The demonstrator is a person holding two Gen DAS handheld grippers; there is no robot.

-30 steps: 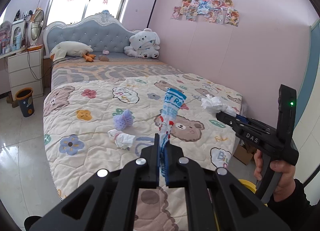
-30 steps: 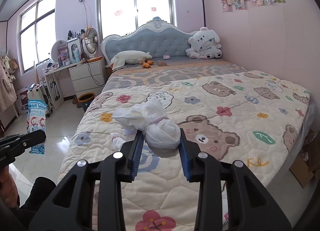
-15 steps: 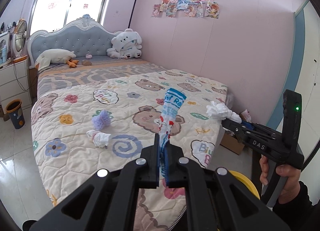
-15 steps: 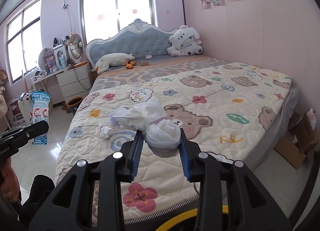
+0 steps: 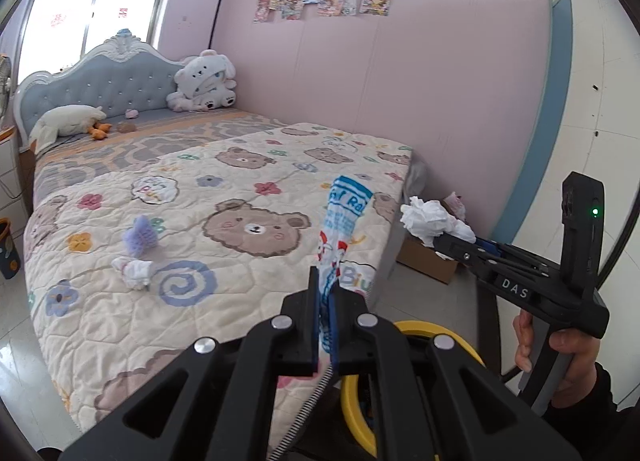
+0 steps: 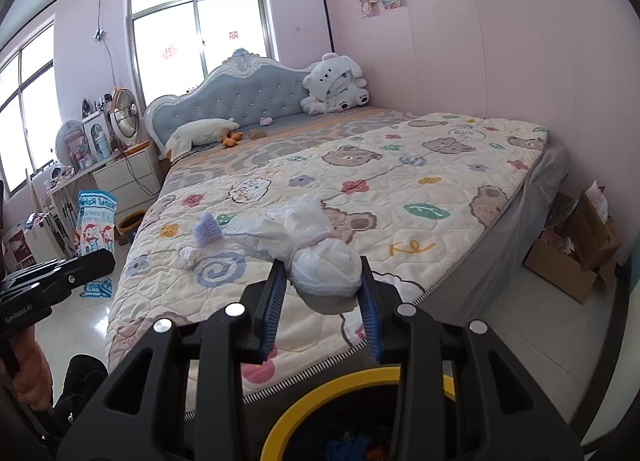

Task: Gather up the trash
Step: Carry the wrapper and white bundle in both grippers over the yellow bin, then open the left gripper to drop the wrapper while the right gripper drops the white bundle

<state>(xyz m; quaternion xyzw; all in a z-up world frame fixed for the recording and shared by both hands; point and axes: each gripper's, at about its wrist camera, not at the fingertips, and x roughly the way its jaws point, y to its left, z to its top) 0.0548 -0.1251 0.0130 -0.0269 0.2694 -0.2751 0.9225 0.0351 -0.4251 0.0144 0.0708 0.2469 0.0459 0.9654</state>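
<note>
My left gripper (image 5: 325, 293) is shut on a blue-and-white snack wrapper (image 5: 343, 221), held upright above the bed's foot corner. The wrapper also shows in the right wrist view (image 6: 95, 225). My right gripper (image 6: 323, 288) is shut on a white crumpled wad (image 6: 316, 257), which also shows in the left wrist view (image 5: 430, 219). A yellow-rimmed bin (image 6: 320, 393) sits on the floor just below both grippers; its rim shows in the left wrist view (image 5: 436, 333). A purple wad (image 5: 140, 237) and a small white wad (image 5: 134, 271) lie on the quilt.
The bed (image 5: 192, 197) with its bear quilt fills the left. A cardboard box (image 6: 576, 261) stands by the pink wall. A plush toy (image 6: 336, 87) sits at the headboard. A dresser with a fan (image 6: 126, 117) and a small bin (image 5: 8, 249) stand beyond the bed.
Both grippers have moved back and right toward the bed's foot, each keeping its load. The yellow-rimmed bin has come further into view below them.
</note>
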